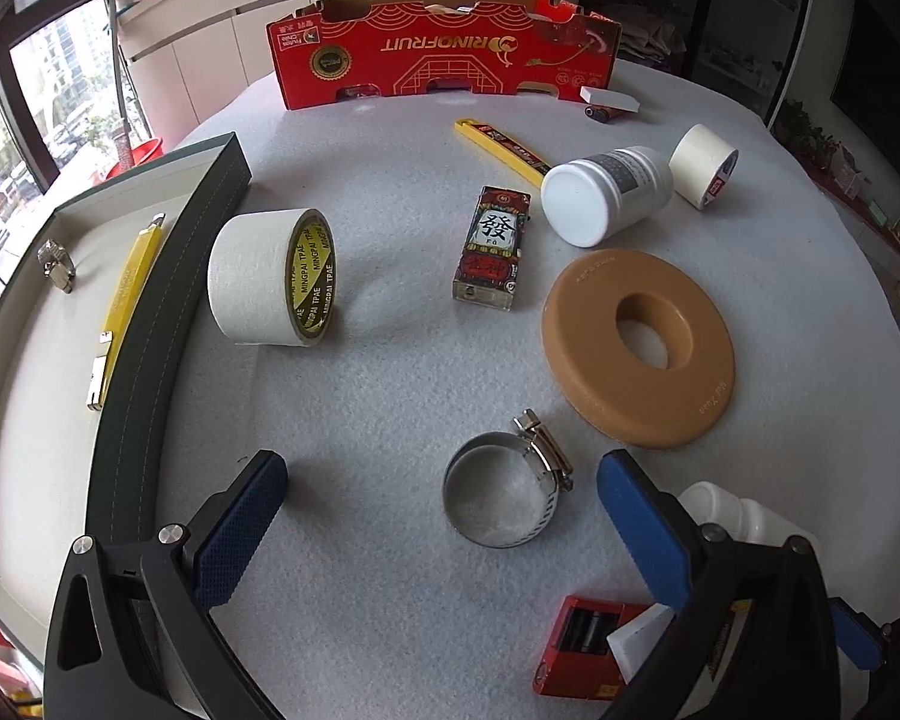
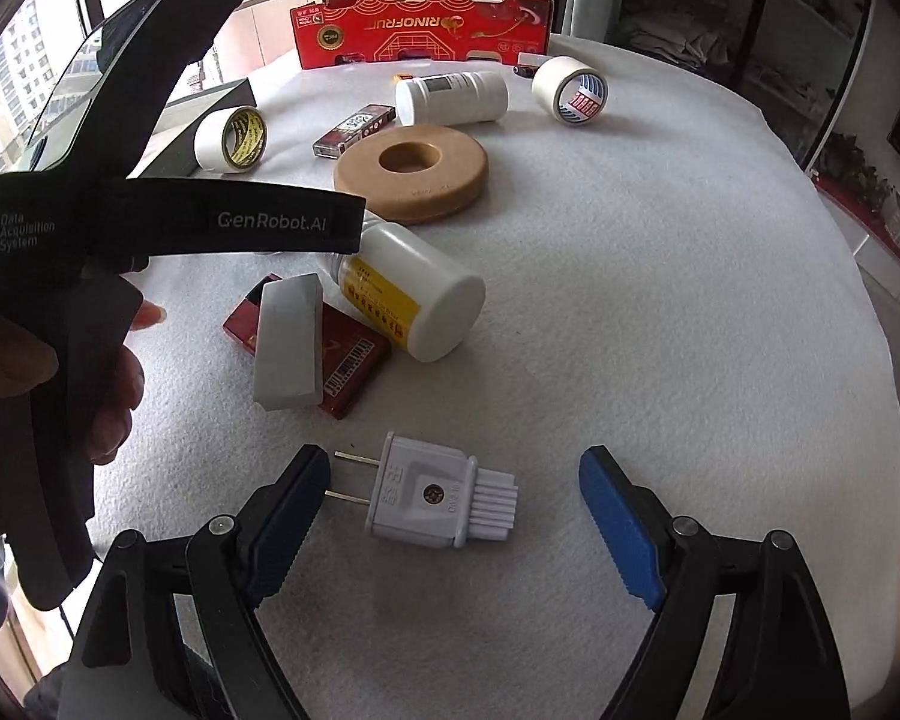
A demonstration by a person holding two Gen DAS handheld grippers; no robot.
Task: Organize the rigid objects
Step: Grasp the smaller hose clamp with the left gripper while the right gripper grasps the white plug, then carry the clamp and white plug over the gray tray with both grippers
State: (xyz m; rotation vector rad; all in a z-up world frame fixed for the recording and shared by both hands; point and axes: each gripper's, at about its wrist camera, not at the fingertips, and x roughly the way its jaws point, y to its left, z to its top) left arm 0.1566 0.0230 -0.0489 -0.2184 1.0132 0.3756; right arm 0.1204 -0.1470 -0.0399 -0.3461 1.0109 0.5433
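Your left gripper [image 1: 441, 525] hangs with jaws spread around a metal hose clamp [image 1: 506, 489] lying untouched between them, while your right gripper [image 2: 450, 519] spreads wide around a white two-pin plug [image 2: 429, 495] on the felt.

the red cardboard box [image 1: 444, 54] reads "rinofruit", upside down. the tape roll [image 1: 270, 277] core says "mingpai tpae". the gripper handle [image 2: 168, 222] reads "genrobot.ai" and "data acquisition system".

A hose clamp [image 1: 506, 492] lies before the tape roll [image 1: 273, 277], beside the ring [image 1: 636, 348].
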